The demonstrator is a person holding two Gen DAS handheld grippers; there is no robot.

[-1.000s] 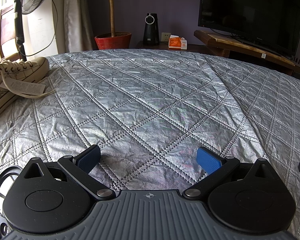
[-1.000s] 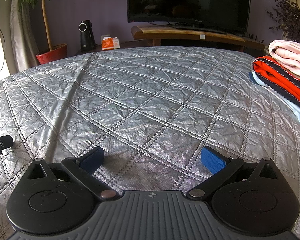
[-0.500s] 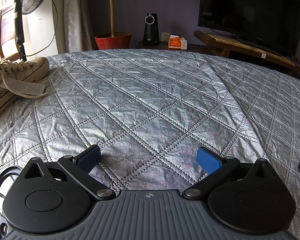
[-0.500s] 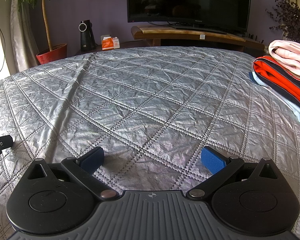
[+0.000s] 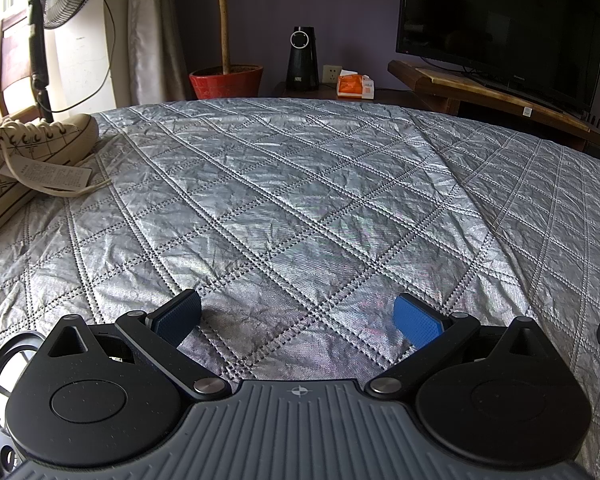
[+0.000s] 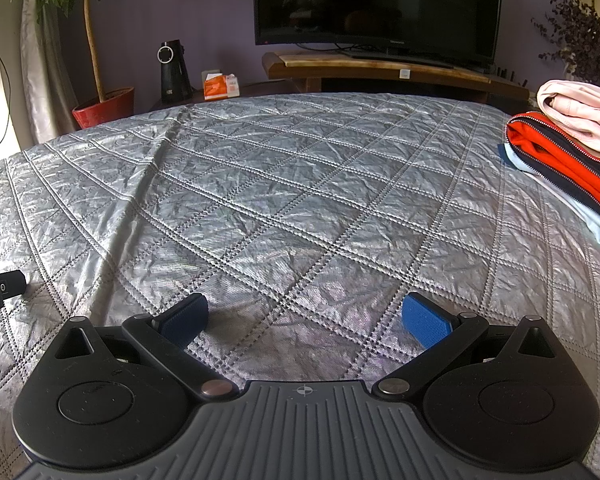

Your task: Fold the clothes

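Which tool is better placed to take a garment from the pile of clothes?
Probably the right tool: the folded pile of pink, orange and pale-blue clothes shows only in its view. The left tool faces bare silver quilt.

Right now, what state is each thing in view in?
left hand-held gripper: open, empty, low over the quilt
right hand-held gripper: open, empty
pile of clothes: folded, stacked at the quilt's right edge
sneaker: lying on the quilt, laces loose, tag attached
TV: screen dark
quilt: spread flat, crinkled
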